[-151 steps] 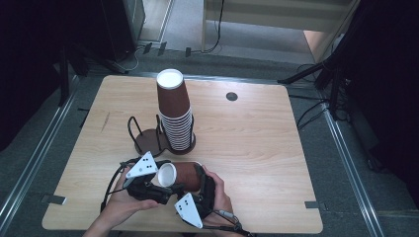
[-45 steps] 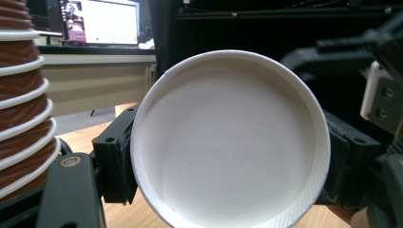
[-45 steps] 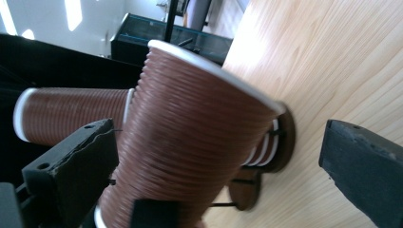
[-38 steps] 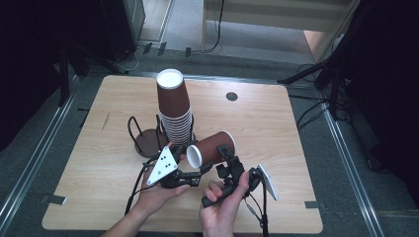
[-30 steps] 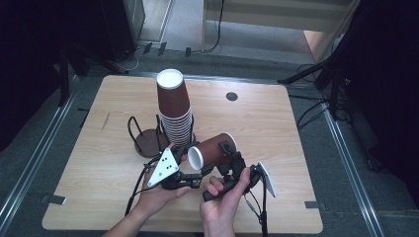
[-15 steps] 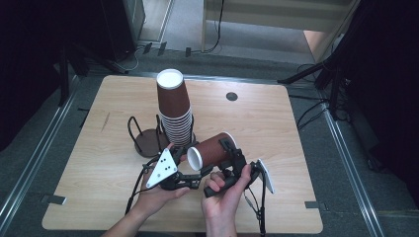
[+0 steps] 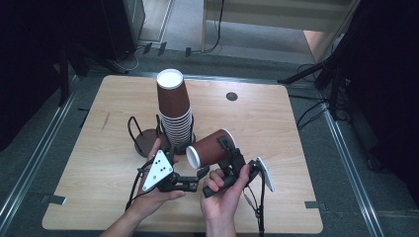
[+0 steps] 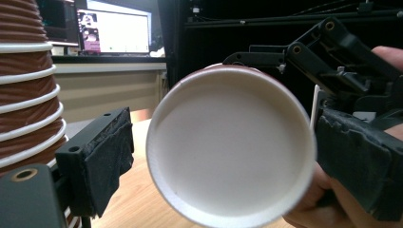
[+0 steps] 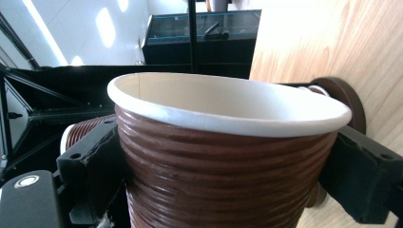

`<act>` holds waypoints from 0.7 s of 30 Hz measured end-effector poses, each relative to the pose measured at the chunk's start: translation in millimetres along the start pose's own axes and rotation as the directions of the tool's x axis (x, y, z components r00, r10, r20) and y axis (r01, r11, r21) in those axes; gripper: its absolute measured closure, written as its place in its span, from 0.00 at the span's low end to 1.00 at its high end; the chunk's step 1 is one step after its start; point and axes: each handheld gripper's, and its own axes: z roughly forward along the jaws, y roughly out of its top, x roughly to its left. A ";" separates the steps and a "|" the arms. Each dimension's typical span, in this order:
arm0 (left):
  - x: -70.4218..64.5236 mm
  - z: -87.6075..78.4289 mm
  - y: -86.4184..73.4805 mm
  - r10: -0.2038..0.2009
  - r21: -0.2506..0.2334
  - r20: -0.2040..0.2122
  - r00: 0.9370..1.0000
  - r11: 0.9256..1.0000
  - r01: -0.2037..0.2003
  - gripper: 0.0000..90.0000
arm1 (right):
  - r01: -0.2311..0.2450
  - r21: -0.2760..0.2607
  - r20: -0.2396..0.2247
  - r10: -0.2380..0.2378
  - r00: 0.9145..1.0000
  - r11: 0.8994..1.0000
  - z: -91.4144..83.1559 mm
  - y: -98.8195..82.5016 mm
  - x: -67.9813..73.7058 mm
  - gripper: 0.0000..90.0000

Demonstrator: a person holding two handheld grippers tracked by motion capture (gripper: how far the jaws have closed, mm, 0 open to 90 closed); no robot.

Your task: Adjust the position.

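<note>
Transferring the loose cup (image 7: 210, 146): right gripper (image 7: 228, 149) clamps its ribbed wall, while left gripper (image 7: 195, 180) has just been opening off the rim; next, withdraw left

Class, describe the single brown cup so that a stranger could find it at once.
On the wooden table, look just right of the upside-down cup stack. The loose cup lies sideways, clamped by the right gripper, unlike its nested neighbours.

Evenly lit bench (image 7: 276, 128) from above, dark surroundings; close views are soft at the near edges (bright window glare behind), with little shadow.
</note>
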 end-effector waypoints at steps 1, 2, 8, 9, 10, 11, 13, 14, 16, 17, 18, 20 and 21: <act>0.0 -1.0 0.6 -0.007 0.005 -0.005 1.000 1.000 0.007 0.09 | 0.009 -0.003 0.001 -0.009 1.000 1.000 0.2 1.3 0.4 0.11; 0.4 -2.1 1.1 -0.013 0.010 -0.016 1.000 1.000 0.013 0.09 | 0.012 -0.006 -0.002 -0.012 1.000 1.000 0.1 3.0 0.8 0.11; 3.2 -6.5 1.1 -0.057 0.036 -0.009 0.998 0.998 0.058 0.00 | 0.059 -0.031 -0.015 -0.060 0.998 0.998 -2.1 11.5 6.3 0.11; 3.7 -7.4 1.1 -0.067 0.040 -0.013 0.998 0.997 0.067 0.00 | 0.068 -0.035 -0.019 -0.069 0.997 0.997 -2.2 12.2 7.2 0.11; 4.4 -8.4 1.1 -0.073 0.045 -0.016 0.997 0.996 0.074 0.00 | 0.080 -0.039 -0.021 -0.081 0.996 0.996 -2.4 13.1 8.3 0.12; 5.3 -9.5 1.0 -0.077 0.048 -0.018 0.997 0.996 0.078 0.00 | 0.092 -0.043 -0.024 -0.093 0.995 0.995 -2.4 13.8 9.2 0.12; 6.9 -12.0 0.8 -0.093 0.050 -0.028 0.995 0.994 0.095 0.00 | 0.120 -0.046 -0.030 -0.121 0.992 0.992 -1.9 14.6 11.9 0.12; 7.7 -13.0 0.8 -0.096 0.052 -0.029 0.995 0.994 0.097 0.00 | 0.147 -0.049 -0.027 -0.148 0.989 0.988 -1.5 14.6 13.8 0.12; 9.5 -16.0 0.6 -0.104 0.051 -0.039 0.994 0.993 0.106 0.00 | 0.184 -0.052 -0.024 -0.185 0.982 0.982 -0.7 14.6 16.2 0.12; 10.8 -18.1 0.5 -0.107 0.050 -0.046 0.993 0.993 0.110 0.00 | 0.202 -0.053 -0.025 -0.204 0.979 0.978 -0.4 15.1 17.2 0.12; 11.7 -19.5 0.4 -0.108 0.051 -0.048 0.993 0.993 0.110 0.00 | 0.221 -0.054 -0.023 -0.223 0.975 0.974 -0.3 15.9 18.6 0.12; 13.9 -23.3 0.1 -0.113 0.050 -0.059 0.992 0.992 0.116 0.00 | 0.259 -0.053 -0.015 -0.260 0.965 0.964 0.0 17.6 19.4 0.12; 15.2 -25.3 -0.1 -0.115 0.051 -0.065 0.991 0.992 0.119 0.00 | 0.274 -0.046 -0.014 -0.275 0.961 0.961 0.3 18.6 20.2 0.12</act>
